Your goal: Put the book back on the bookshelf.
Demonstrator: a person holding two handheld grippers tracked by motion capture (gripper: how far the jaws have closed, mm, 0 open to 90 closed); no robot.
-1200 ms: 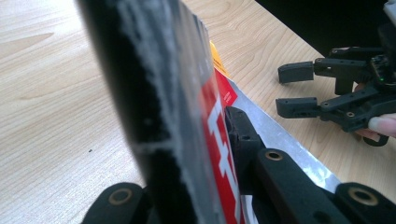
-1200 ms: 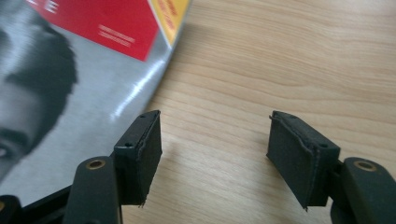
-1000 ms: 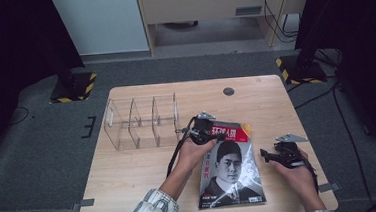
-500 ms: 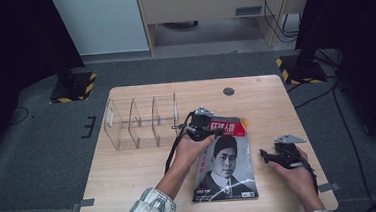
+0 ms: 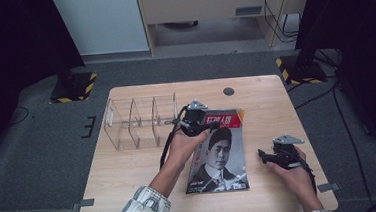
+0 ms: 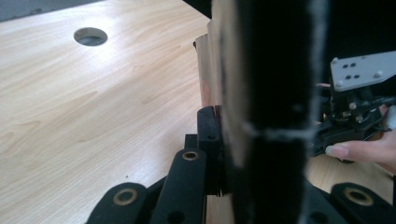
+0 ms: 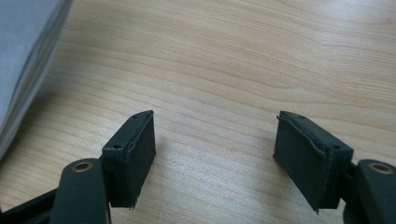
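A: In the left gripper view the magazine [image 6: 275, 116] stands edge-on as a dark blurred band through the middle of the frame, cut off at top and bottom. It hides one pad of the left gripper [image 6: 219, 154].

B: At the right edge of that frame, the right gripper [image 6: 355, 116] is partly behind that band, its plate cropped.

A: In the high view, the small print at the cover's lower edge [image 5: 216, 184] is too fine to read.

B: And in the right gripper view, the grey page edges at upper left run out of frame.

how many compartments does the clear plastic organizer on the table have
3, side by side in the clear plastic organizer at the far left of the wooden table: a left, a middle and a right one, the last nearest the left gripper.
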